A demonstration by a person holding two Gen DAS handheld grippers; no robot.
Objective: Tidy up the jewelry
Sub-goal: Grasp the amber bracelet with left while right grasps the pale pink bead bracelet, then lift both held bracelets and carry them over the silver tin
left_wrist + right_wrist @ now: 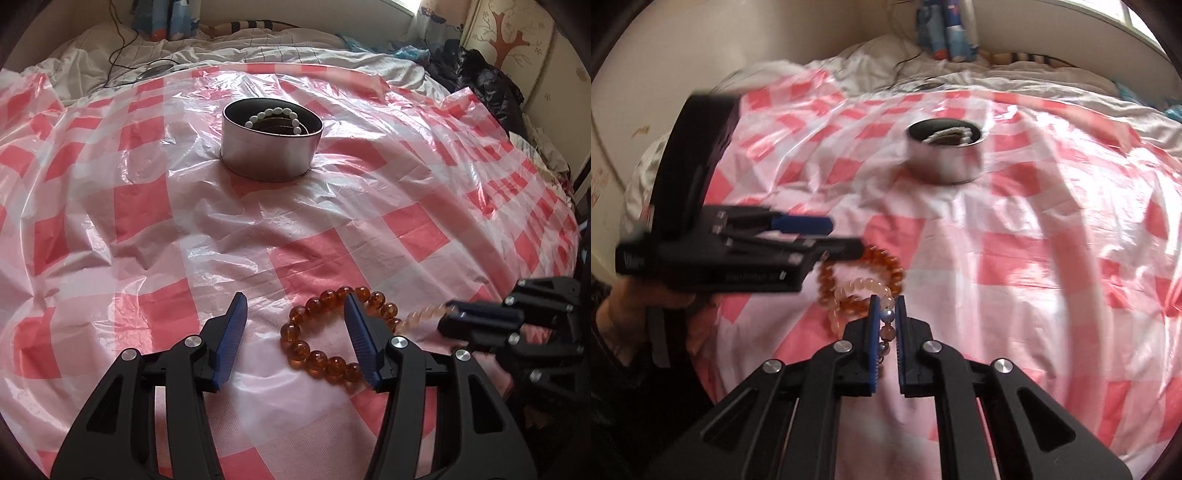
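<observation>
While the amber bead bracelet is straddled by the half-spread left gripper, the pale bead bracelet beside it is clamped by the right gripper.

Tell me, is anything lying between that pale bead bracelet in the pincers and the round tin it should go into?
Nothing visible does. The right gripper is shut on the pale bracelet, and only bare checkered plastic sheet stretches from there to the open tin. The amber bracelet and left gripper sit off to the side.
</observation>
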